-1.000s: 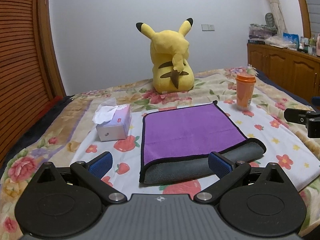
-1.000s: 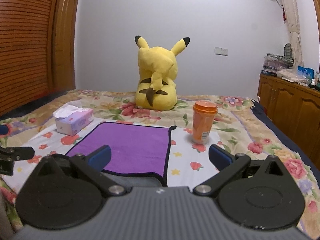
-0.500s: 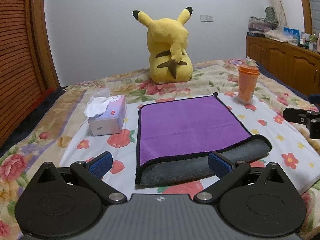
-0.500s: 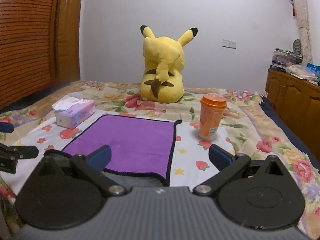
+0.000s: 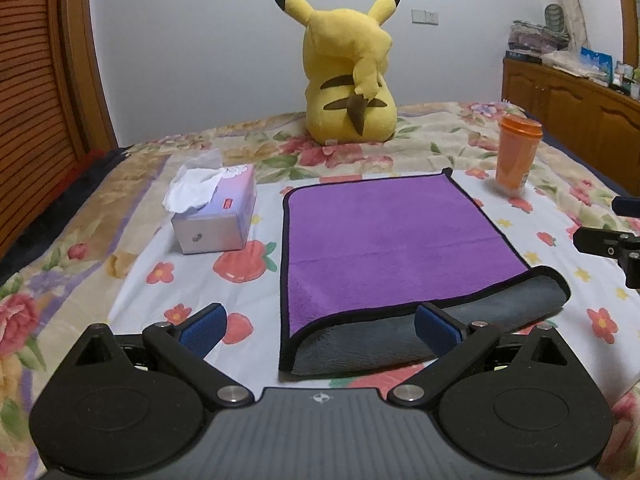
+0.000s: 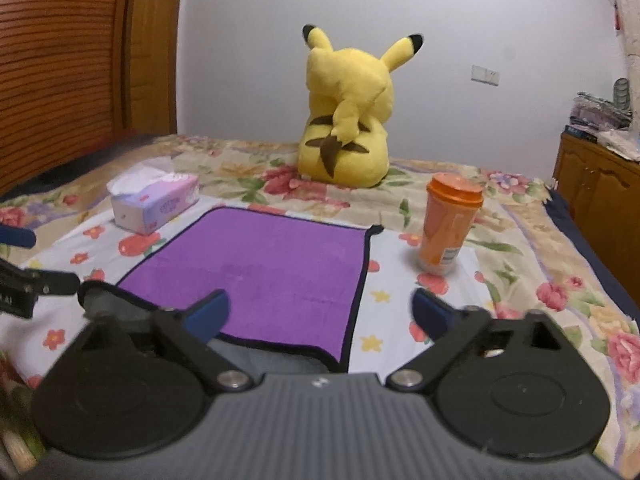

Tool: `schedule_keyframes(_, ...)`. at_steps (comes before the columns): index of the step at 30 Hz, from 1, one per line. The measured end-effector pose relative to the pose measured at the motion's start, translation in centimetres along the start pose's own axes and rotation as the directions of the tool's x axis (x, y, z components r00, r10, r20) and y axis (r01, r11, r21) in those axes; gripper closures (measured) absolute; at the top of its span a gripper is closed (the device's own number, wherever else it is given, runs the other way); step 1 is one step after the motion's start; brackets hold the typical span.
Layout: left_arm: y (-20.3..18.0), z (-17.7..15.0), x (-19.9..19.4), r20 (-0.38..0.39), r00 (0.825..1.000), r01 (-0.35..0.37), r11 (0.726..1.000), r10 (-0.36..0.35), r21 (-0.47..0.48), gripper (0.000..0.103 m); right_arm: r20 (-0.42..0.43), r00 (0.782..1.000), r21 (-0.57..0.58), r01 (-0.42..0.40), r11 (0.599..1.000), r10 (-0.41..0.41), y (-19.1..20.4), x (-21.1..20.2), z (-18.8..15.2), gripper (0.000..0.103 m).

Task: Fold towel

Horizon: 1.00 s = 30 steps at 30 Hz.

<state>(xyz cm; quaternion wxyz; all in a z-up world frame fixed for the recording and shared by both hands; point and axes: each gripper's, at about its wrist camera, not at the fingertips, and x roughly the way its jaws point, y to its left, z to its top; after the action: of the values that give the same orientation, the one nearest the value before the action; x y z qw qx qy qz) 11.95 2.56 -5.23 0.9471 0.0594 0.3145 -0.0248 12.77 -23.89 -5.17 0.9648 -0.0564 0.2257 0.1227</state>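
Observation:
A purple towel [image 5: 392, 236] with a black hem lies folded once on the flowered bedspread; its grey underside [image 5: 400, 340] shows along the near edge. It also shows in the right wrist view [image 6: 260, 272]. My left gripper [image 5: 318, 326] is open and empty just above the towel's near left corner. My right gripper [image 6: 320, 314] is open and empty above the towel's near right corner. Each gripper's tip shows at the edge of the other's view.
A tissue box [image 5: 216, 216] sits left of the towel. An orange lidded cup [image 5: 516, 152] stands at the towel's far right. A yellow plush toy [image 5: 348, 80] sits behind. A wooden cabinet [image 5: 572, 104] lines the right wall.
Both grippers have moved forward and lower toward the towel's near edge, staying open. The towel has not moved.

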Motion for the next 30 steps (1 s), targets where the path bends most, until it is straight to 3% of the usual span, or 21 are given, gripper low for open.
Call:
schedule_keyframes(8,1.0,0.1,2.7,-0.075,0.997,0.028,1.000,-0.029,-0.005,0.012,-0.086,0.996,-0.002,-0.032,0.999,0.031,0.0,2.0,-0.5,0.014)
schedule_keyframes(16,2.2,-0.2,4.8,-0.139,0.990,0.039,0.999,-0.041,-0.018,0.024,-0.185,0.980,-0.007,-0.076,0.997,0.073,0.4,3.9,-1.4,0.015)
schedule_keyframes(30,3.7,-0.7,7.5,-0.222,0.969,0.089,0.993,-0.105,-0.083,0.044,-0.287,0.952,0.038,-0.099,0.994,0.106,-0.7,6.8,-2.2,0.017)
